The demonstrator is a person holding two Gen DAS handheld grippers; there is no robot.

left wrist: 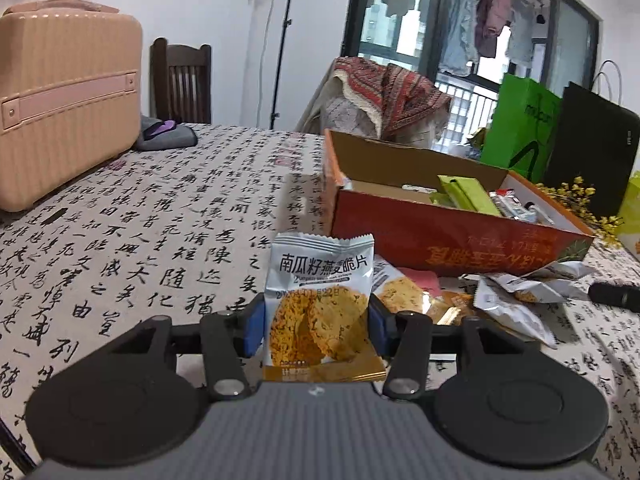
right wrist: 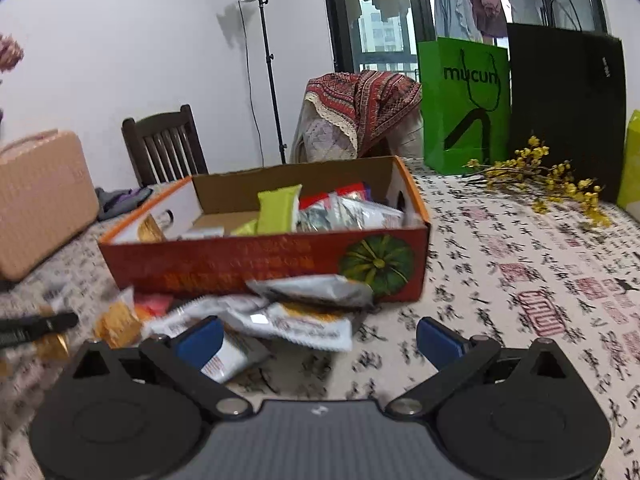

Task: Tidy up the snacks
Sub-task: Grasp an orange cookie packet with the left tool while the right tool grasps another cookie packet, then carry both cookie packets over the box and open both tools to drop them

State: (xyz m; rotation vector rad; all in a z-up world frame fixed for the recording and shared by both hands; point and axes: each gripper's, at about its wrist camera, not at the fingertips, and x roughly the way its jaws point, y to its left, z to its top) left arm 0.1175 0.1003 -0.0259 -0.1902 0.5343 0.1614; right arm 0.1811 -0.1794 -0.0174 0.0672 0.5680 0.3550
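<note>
While I hold the left hand-held gripper (left wrist: pixel 317 320) low in the centre of the left wrist view, its blue pads (left wrist: pixel 256 330) are clamped on either side of an upright white snack packet (left wrist: pixel 320 300) printed with round crackers, lifted clear of the table (left wrist: pixel 140 240). Right of it, mid-frame, sits the open red snack box (left wrist: pixel 440 236), with green and silver packets inside. A loose pile of similar white packets (left wrist: pixel 516 300) lies on the table just in front of the box, lower right of the frame. Right hand-held gripper (right wrist: pixel 320 340): jaws spread wide, nothing between them, hovering at bottom centre of the right wrist view. Its left pad (right wrist: pixel 200 340) overlaps one packet of the pile (right wrist: pixel 288 316) in the picture; I can't tell if it touches. Same box (right wrist: pixel 264 264) straight ahead at centre frame, pumpkin graphic on its front right corner, pile touching its front wall. The left gripper's black tip pokes in at the left edge there. Tan suitcase (left wrist: pixel 68 100) upper left on the table, green bag (right wrist: pixel 464 104) and black bag (right wrist: pixel 568 108) upper right, yellow flower sprig (right wrist: pixel 544 180) in front of them.
</note>
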